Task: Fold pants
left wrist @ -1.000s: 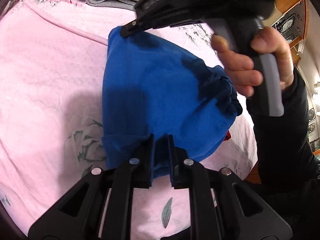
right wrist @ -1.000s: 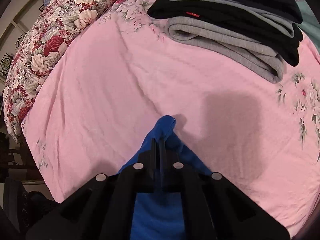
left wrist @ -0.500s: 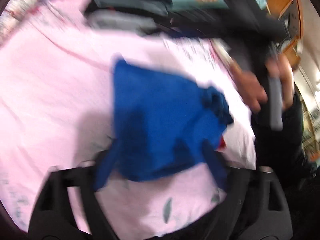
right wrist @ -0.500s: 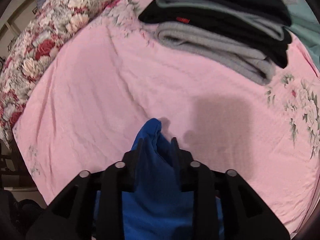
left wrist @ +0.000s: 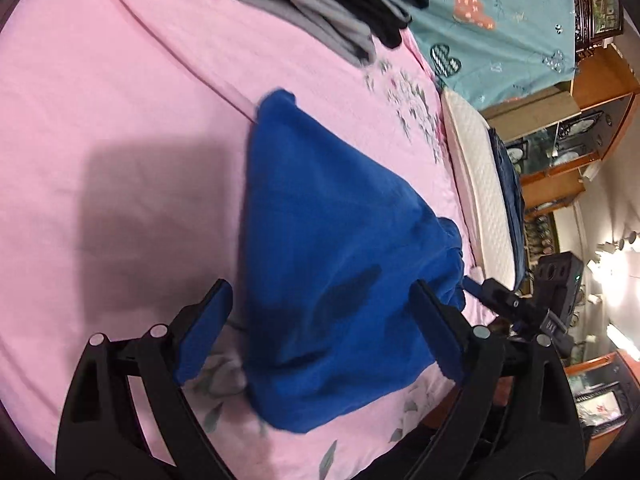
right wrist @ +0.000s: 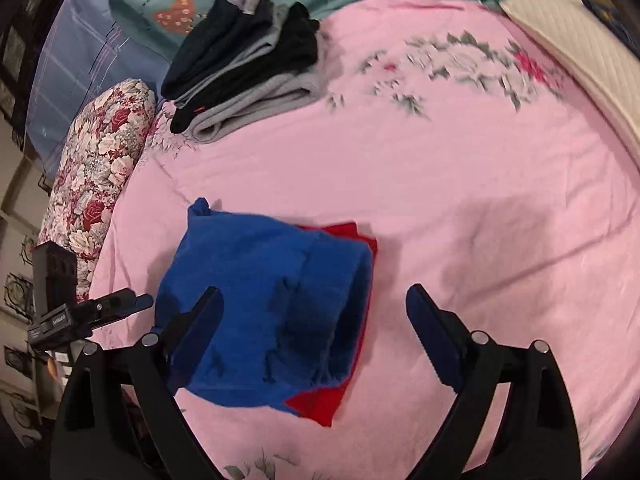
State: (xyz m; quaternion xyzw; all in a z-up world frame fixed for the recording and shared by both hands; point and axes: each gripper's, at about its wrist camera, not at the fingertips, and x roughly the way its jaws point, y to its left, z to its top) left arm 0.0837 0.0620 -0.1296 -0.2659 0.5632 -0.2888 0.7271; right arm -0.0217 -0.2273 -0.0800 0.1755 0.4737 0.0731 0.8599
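Folded blue pants (left wrist: 332, 256) lie on the pink bedsheet (left wrist: 120, 128); in the right wrist view the blue pants (right wrist: 256, 296) lie over a red layer (right wrist: 320, 400) that sticks out at two edges. My left gripper (left wrist: 320, 332) is open and empty, its jaws either side of the near end of the pants, above them. My right gripper (right wrist: 316, 340) is open and empty above the pants' right edge. Each gripper shows in the other's view: the right one (left wrist: 516, 308), the left one (right wrist: 88, 312).
A stack of folded grey and black clothes (right wrist: 248, 64) lies at the far side of the bed, also in the left wrist view (left wrist: 328, 4). A floral pillow (right wrist: 96, 160) lies at the left. A teal quilt (left wrist: 492, 28) and wooden cabinets (left wrist: 560, 160) are beyond.
Both grippers were shut on the blue pants a second ago. Both have opened, let go and pulled back and up; the pants now rest folded on the bed.
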